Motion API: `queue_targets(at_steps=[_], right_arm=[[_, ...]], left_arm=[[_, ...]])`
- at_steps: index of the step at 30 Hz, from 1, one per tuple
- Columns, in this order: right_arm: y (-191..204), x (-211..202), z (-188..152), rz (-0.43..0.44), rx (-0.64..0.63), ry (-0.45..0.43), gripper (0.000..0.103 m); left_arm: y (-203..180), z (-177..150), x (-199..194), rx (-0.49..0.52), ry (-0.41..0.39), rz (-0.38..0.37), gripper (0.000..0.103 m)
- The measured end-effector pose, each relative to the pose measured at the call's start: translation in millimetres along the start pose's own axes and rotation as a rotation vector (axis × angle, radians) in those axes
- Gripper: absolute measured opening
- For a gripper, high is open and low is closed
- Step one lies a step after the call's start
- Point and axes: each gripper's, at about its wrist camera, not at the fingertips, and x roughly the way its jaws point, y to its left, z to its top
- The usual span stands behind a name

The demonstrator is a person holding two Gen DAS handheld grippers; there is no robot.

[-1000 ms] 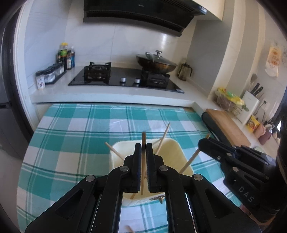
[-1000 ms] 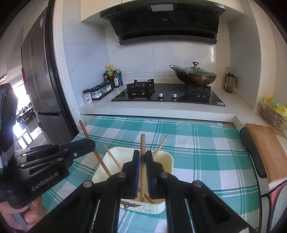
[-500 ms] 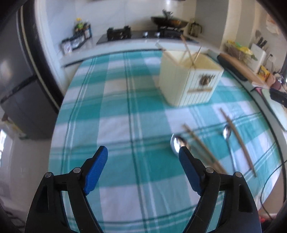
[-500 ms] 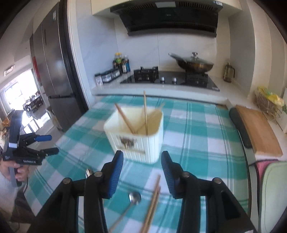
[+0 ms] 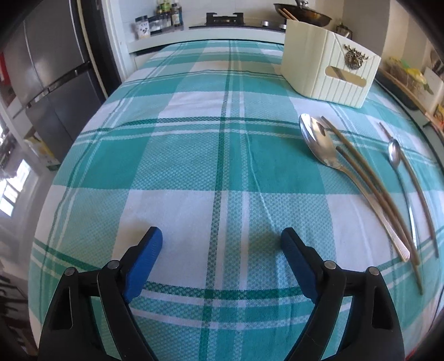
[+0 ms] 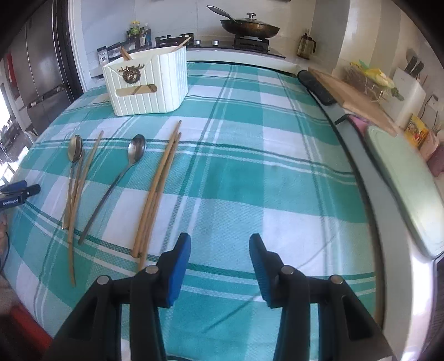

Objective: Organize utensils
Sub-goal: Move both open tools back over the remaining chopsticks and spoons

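- Teal-and-white checked tablecloth (image 5: 194,155) covers the whole table; its near edge is cut off behind both grippers, and in the right wrist view its right edge runs under a dark strip I cannot identify.
- Steel fridge (image 5: 52,75) stands beyond the table's left corner, partly cropped by the lens rim.
- Cream ribbed utensil holder (image 6: 147,83) sits upright at the far end of the cloth, with a brass stag-head badge above a slot in its front. Chopstick tips (image 6: 125,53) poke above its rim; how many are inside is hidden by the walls.
- Lidded wok (image 6: 249,26) rests on the hob behind; in the left wrist view the holder blocks most of it.
- Left gripper (image 5: 219,238) hangs over bare cloth, its blue jaws spreading wide with nothing between them. In the right wrist view only its tips show at the left edge.
- Right gripper (image 6: 219,245) has its blue pads partly apart over empty cloth, nothing clamped, just right of the nearest chopsticks.
- Bundle of chopsticks (image 6: 158,188) lies loose in front of the holder; the sticks overlap, so the count is unclear.
- Two more chopsticks (image 6: 80,183) lie crossed over the handle of the left spoon (image 6: 75,151), hiding most of it.
- Middle spoon (image 6: 136,150) lies bowl toward the holder, between the two chopstick groups, touching neither.
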Motion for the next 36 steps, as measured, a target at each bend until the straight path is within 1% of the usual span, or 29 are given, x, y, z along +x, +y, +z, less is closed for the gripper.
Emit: queue_targets(at_steps=[1,3,5,6,7,8,9,10,11,12,13,15,16,17,18,20,21,22,24,25,31,34,36], right_arm=[[-6.0,-9.4,2.2,-0.067,-0.039,0.003,0.045],[-25.2,-31.0,8.6,-0.249,-0.116,-0.014,0.045],[-51.1,-60.3,16.8,-0.437,-0.155,-0.043,0.045],[-62.8,-75.8,21.9,-0.514,-0.157,-0.058,0.045],[-71.2,-88.4,25.4,-0.580,-0.162,-0.076,0.045],[-75.3,-97.4,28.6,-0.627,-0.179,-0.089,0.045],[-75.6,-101.1,31.8,-0.655,-0.205,-0.092,0.049],[-73.7,-100.9,32.9,-0.660,-0.227,-0.091,0.055],[-69.8,-96.2,33.9,-0.633,-0.238,-0.089,0.055],[-65.2,-88.7,33.6,-0.563,-0.222,-0.089,0.055],[-60.0,-77.5,32.6,-0.447,-0.182,-0.086,0.055],[-47.9,-41.1,28.9,-0.180,-0.079,-0.068,0.054],[-39.3,-20.5,25.0,-0.077,-0.034,-0.053,0.053],[-30.0,-0.4,21.2,-0.008,0.002,-0.038,0.053],[-21.4,16.0,18.3,0.043,0.036,-0.033,0.053],[-3.5,39.2,15.7,0.144,0.076,-0.041,0.051],[6.0,46.1,15.6,0.166,0.070,-0.050,0.047],[16.5,51.0,15.6,0.166,0.056,-0.061,0.043],[31.1,57.4,15.9,0.175,0.032,-0.066,0.042],[34.9,60.5,16.2,0.188,0.032,-0.064,0.041],[35.7,66.4,13.6,0.213,0.049,-0.054,0.038],[40.6,65.3,12.5,0.246,0.036,-0.049,0.035],[47.2,64.1,10.9,0.211,0.007,-0.058,0.034]], left_arm=[[1.5,-0.9,0.6,-0.017,-0.006,-0.006,0.091],[3.1,-2.0,0.2,-0.024,-0.020,0.004,0.093],[3.3,-1.7,1.2,-0.028,-0.018,0.009,0.096],[3.8,-1.5,1.9,-0.035,-0.017,0.010,0.097],[3.9,-1.0,2.8,-0.039,-0.014,0.013,0.098],[4.0,-0.7,3.3,-0.043,-0.013,0.015,0.099],[3.7,-0.5,3.6,-0.046,-0.012,0.020,0.100],[3.1,-0.3,4.2,-0.047,-0.011,0.024,0.100],[2.9,-0.2,4.8,-0.049,-0.010,0.026,0.100],[3.1,-0.4,5.0,-0.050,-0.009,0.027,0.101],[3.7,0.1,5.8,-0.052,-0.009,0.028,0.101],[4.0,-0.2,6.1,-0.053,-0.007,0.028,0.102],[4.1,-0.4,6.2,-0.053,-0.007,0.029,0.102],[4.2,-0.5,6.1,-0.054,-0.008,0.028,0.102],[4.2,-0.8,6.3,-0.054,-0.008,0.028,0.102],[4.2,-1.1,6.4,-0.054,-0.009,0.029,0.103],[4.1,-1.1,6.4,-0.055,-0.009,0.029,0.103],[4.0,-1.2,6.6,-0.055,-0.010,0.031,0.103],[4.0,-1.7,6.3,-0.058,-0.011,0.033,0.103],[3.9,-2.1,6.0,-0.058,-0.011,0.034,0.103],[3.8,-2.1,6.3,-0.059,-0.011,0.034,0.103],[3.9,-2.1,6.3,-0.058,-0.011,0.033,0.103],[3.9,-2.1,6.5,-0.058,-0.011,0.033,0.103]])
